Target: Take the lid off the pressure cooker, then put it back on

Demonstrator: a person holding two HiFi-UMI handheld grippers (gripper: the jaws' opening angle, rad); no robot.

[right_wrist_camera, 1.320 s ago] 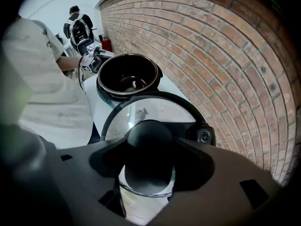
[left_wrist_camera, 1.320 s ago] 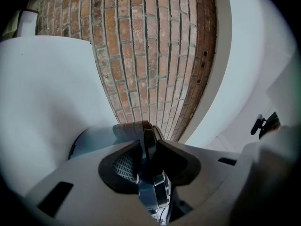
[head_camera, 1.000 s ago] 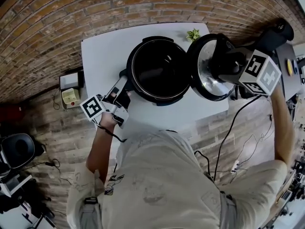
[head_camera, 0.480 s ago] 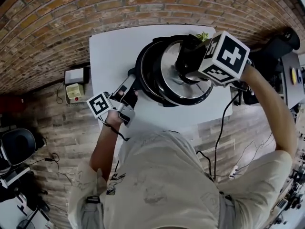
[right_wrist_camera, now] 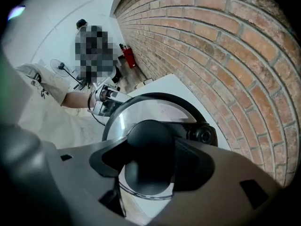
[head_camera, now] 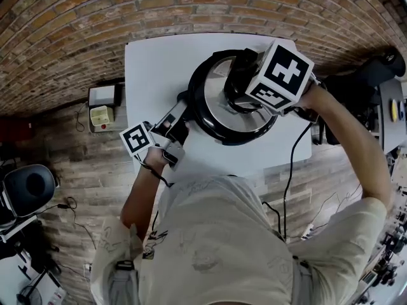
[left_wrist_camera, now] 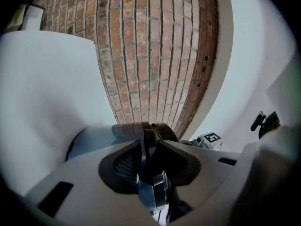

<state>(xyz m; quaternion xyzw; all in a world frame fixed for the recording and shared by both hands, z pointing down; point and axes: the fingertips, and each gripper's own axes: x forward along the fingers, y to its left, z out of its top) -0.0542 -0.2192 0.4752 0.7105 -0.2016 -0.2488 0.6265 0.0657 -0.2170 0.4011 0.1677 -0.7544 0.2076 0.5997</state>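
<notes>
Left gripper (head_camera: 179, 111): jaws clenched on the cooker's side handle (head_camera: 182, 101). In the left gripper view (left_wrist_camera: 149, 147) both dark pads press a narrow dark handle piece with a metal plate (left_wrist_camera: 157, 192) below it. The gripper lies roughly level and reaches in from the near left. Its marker cube (head_camera: 137, 138) sits near the person's hand (head_camera: 152, 159).

Right gripper (head_camera: 240, 89): jaws stand wide and grasp the lid's round black knob (right_wrist_camera: 149, 149). The right gripper view (right_wrist_camera: 150, 160) shows the knob filling the gap, with a pad against each side. The gripper points steeply down, and its marker cube (head_camera: 280, 75) covers the middle of the lid in the head view.

Lid (head_camera: 219, 110): shiny metal disc with a black rim, held over the mouth of the pressure cooker (head_camera: 202, 121). Cannot tell whether it is fully seated. A black valve (right_wrist_camera: 203, 134) stands on the lid just right of the knob in the right gripper view.

Cooker stands on a white table (head_camera: 152, 62), right of the table's centre. Brick wall (head_camera: 76, 18) runs along the far side.

Floor, left of the table: a white box (head_camera: 102, 95) and, just nearer, a small pale box with a red button (head_camera: 98, 115). A black cable (head_camera: 289, 176) hangs off the table's near right edge.
</notes>
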